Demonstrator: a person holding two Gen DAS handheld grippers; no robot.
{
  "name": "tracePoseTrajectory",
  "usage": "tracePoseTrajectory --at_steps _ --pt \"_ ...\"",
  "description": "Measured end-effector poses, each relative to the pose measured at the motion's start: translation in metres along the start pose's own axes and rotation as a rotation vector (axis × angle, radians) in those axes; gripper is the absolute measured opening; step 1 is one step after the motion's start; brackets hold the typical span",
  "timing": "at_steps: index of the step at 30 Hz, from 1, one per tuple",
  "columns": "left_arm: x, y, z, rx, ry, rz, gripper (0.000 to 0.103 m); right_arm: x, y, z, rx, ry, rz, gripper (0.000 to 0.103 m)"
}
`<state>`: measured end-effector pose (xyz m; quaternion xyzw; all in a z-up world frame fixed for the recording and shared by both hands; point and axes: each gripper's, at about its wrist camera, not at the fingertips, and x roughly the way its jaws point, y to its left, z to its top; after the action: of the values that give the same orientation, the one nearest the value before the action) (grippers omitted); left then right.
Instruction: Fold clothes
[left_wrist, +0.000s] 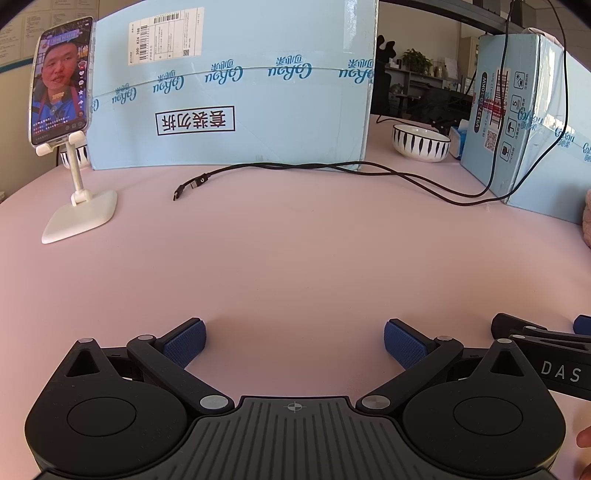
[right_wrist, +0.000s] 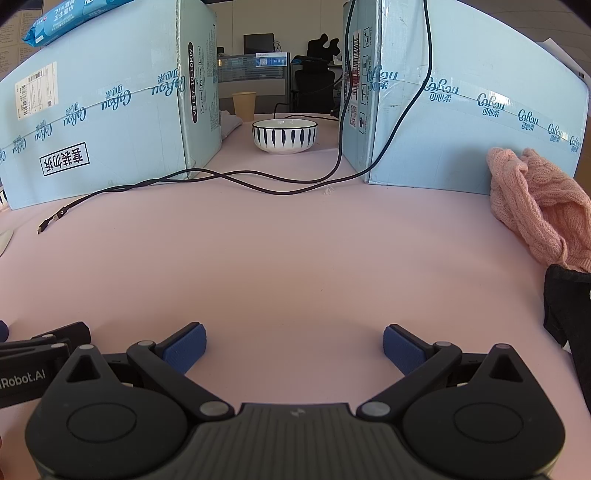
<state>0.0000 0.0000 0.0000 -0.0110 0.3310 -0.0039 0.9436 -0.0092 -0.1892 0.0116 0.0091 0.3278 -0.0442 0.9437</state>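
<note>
A crumpled pink knitted garment (right_wrist: 535, 206) lies on the pink table at the right, against a light blue box; a sliver of the pink garment (left_wrist: 586, 218) shows at the right edge of the left wrist view. A black garment (right_wrist: 569, 325) lies just in front of it at the right edge. My right gripper (right_wrist: 294, 349) stands open over bare table, well left of both garments. My left gripper (left_wrist: 294, 345) is open too, with nothing between its blue pads. The two grippers hover side by side: part of the left gripper (right_wrist: 40, 350) appears beside the right one.
Two tall light blue cartons (right_wrist: 110, 110) (right_wrist: 461, 110) stand at the back with a striped bowl (right_wrist: 284, 134) in the gap. A black cable (left_wrist: 295, 170) trails over the table. A phone on a white stand (left_wrist: 70, 147) stands at the far left.
</note>
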Motion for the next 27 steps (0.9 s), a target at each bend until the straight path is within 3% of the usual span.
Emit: tracePoseTrajectory --at_steps 27 --pt "-0.0006 -0.0007 0.0013 0.001 0.0 0.001 0.103 0.0013 -0.0009 0.0012 0.001 0.0 0.001 0.103"
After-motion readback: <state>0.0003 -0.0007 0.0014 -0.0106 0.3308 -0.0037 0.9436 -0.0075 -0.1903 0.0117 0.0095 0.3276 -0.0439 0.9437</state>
